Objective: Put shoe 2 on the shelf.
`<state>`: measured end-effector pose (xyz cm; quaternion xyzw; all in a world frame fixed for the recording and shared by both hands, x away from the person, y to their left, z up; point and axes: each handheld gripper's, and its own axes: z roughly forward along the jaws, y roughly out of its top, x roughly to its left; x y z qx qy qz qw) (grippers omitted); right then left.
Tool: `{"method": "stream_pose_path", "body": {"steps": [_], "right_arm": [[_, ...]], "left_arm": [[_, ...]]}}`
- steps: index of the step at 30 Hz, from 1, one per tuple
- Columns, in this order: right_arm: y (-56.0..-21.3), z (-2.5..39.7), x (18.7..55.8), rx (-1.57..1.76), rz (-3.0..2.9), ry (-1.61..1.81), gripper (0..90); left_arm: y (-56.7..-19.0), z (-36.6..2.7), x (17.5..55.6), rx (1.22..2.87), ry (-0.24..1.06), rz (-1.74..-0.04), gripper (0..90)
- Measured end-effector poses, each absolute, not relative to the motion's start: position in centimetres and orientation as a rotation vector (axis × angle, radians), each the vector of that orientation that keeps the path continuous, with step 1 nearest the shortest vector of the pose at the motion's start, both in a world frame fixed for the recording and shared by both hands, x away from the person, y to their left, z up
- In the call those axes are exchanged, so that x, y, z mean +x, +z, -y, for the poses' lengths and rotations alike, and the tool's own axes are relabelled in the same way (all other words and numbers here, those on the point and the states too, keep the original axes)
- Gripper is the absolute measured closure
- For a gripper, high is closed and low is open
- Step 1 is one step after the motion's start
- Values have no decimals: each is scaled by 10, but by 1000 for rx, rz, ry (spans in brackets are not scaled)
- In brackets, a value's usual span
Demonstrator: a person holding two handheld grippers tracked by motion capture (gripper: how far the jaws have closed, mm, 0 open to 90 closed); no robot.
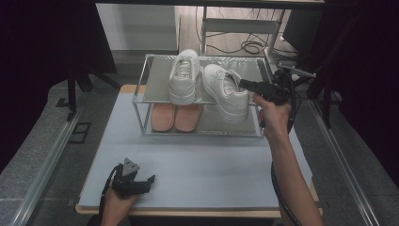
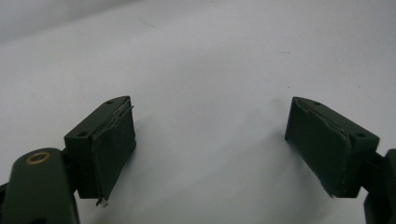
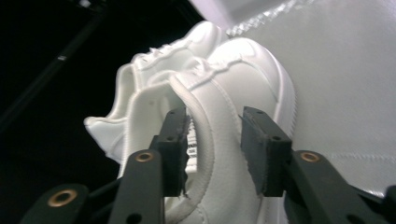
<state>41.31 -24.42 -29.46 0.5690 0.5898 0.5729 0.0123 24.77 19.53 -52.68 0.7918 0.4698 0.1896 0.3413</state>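
In the high view, we are reaching our right gripper [image 1: 248, 85] to the top shelf of the metal shoe rack [image 1: 141, 84], where it is meeting the right white sneaker [image 1: 226, 92] at its collar. That sneaker is lying askew, its heel hanging over the front edge, while the left white sneaker [image 1: 184, 75] is sitting straight beside it. A pair of pink slippers [image 1: 176, 116] is resting on the lower shelf. Our left gripper [image 1: 141, 182] is lying low on the grey table [image 1: 211, 165], well apart from the rack.

In the left gripper view, we are seeing the jaws standing wide with nothing between them, just bare table beneath.

In the right gripper view, the jaws are straddling the padded side wall of the sneaker [image 3: 224, 116], one inside the opening and one outside, narrowed close around it; we cannot tell whether they are pinching yet.

We judge that we are at the grasping step on this second sneaker. The next move is calling for a firm close on the collar, then a lift or turn to square it alongside its mate without dragging it off the shelf edge.
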Motion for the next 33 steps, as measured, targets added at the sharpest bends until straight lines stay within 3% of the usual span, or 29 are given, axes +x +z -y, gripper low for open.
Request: {"method": "stream_pose_path", "body": {"steps": [7, 18, 24, 33], "right_arm": [[-286, 260, 404, 1693, -1826, 1828, 526], [-289, 288, 376, 1603, -1838, 1821, 568], [-304, 293, 358, 1566, -1868, 1786, 661], [-331, 282, 334, 1426, -1963, 1676, 870]], "left_arm": [[-527, -195, 248, 2060, 494, -1221, 158], [-527, -195, 248, 2060, 494, -1221, 158], [-527, -195, 248, 2055, 496, -1222, 159], [-527, -195, 248, 2056, 498, -1220, 158]]}}
